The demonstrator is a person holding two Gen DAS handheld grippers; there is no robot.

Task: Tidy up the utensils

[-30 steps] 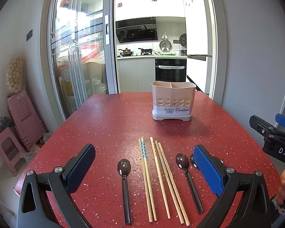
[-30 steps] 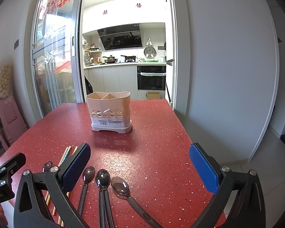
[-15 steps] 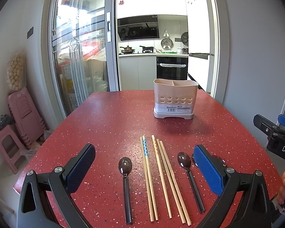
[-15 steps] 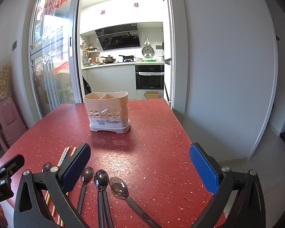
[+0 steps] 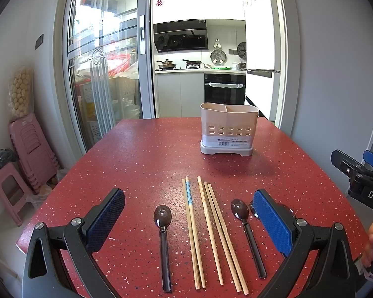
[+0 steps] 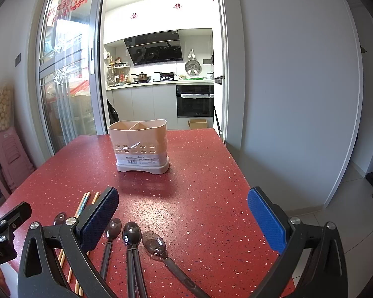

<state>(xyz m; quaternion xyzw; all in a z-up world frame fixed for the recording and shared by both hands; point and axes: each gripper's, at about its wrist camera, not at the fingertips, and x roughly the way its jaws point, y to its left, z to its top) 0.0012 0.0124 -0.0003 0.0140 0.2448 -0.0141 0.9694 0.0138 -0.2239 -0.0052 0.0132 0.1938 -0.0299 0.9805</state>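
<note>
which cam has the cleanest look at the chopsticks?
Left wrist: all five chopsticks lie fully visible between the open fingers. Right wrist shows only tips and slivers of them behind its left finger.

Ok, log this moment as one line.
left gripper: open, over chopsticks | right gripper: open, over spoons | holder: empty | nothing grasped

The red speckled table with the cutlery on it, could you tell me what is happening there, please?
A person holds two open grippers, left and right, above the red speckled table, gripping nothing. Wooden chopsticks and dark brown spoons lie flat in a row. The beige two-compartment utensil holder looks empty.
</note>
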